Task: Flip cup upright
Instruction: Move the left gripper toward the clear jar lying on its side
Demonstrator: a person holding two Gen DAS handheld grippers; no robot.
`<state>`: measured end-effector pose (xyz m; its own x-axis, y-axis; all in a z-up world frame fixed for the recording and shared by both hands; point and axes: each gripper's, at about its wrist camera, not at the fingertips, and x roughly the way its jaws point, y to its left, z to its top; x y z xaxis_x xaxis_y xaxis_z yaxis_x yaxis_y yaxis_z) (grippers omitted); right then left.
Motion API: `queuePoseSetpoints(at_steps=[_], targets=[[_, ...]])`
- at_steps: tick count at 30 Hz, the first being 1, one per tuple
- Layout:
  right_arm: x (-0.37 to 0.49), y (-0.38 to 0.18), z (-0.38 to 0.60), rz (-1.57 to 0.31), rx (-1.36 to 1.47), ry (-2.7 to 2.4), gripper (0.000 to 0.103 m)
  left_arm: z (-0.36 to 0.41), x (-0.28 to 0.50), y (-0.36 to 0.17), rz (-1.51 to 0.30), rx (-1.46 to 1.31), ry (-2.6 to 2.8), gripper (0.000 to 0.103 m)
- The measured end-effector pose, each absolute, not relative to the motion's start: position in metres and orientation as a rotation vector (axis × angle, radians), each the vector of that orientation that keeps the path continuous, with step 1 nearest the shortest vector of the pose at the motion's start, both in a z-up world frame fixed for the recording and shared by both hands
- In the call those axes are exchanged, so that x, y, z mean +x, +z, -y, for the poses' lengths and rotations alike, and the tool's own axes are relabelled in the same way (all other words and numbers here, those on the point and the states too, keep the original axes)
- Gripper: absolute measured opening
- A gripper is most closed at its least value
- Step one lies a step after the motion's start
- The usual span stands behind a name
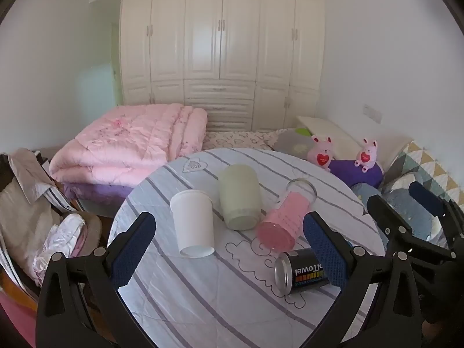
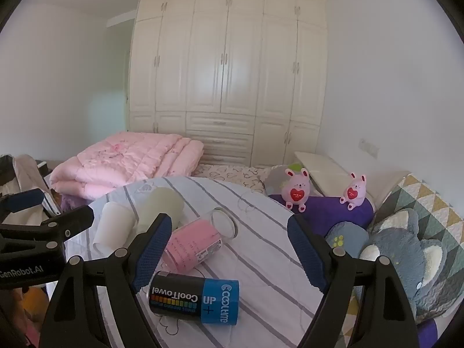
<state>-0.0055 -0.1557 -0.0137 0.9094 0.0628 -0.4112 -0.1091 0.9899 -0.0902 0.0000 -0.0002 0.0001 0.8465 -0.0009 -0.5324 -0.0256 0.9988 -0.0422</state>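
Several cups lie on their sides on a round table (image 1: 203, 304) with a striped cloth. A white cup (image 1: 192, 223) lies at the left, a pale green cup (image 1: 239, 197) beside it, then a pink-and-clear glass cup (image 1: 285, 217). A black and blue "CoolTowel" can (image 1: 301, 272) lies nearest. My left gripper (image 1: 229, 249) is open and empty above the table's near side, white cup between its fingers' line. My right gripper (image 2: 229, 258) is open and empty; the pink cup (image 2: 197, 243) and the can (image 2: 194, 297) lie between its fingers. The right gripper (image 1: 406, 200) also shows at the right of the left wrist view.
A folded pink quilt (image 1: 130, 145) lies on the bed behind the table. Two pink plush rabbits (image 2: 295, 188) sit on a purple cushion at the right, with a grey plush toy (image 2: 406, 255) nearer. Clothes are piled at the left (image 1: 34, 203). White wardrobes (image 1: 223, 43) fill the back wall.
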Motion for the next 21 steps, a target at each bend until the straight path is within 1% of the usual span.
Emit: queuePoseSetpoints(at_steps=[8, 14, 16, 21], targets=[[-0.003, -0.014, 0.155, -0.421, -0.108, 0.086, 0.083, 0.005, -0.006, -0.006, -0.568, -0.053, 0.011, 0.103], [0.000, -0.020, 0.156, -0.435, -0.106, 0.089, 0.083, -0.005, -0.007, -0.015, -0.587, -0.063, 0.010, 0.103], [-0.001, -0.023, 0.155, -0.436, -0.107, 0.088, 0.083, -0.017, 0.006, -0.010, -0.613, -0.076, 0.008, 0.103], [0.004, -0.025, 0.152, -0.452, -0.110, 0.093, 0.083, -0.024, 0.009, -0.012, -0.632, -0.081, 0.024, 0.103]])
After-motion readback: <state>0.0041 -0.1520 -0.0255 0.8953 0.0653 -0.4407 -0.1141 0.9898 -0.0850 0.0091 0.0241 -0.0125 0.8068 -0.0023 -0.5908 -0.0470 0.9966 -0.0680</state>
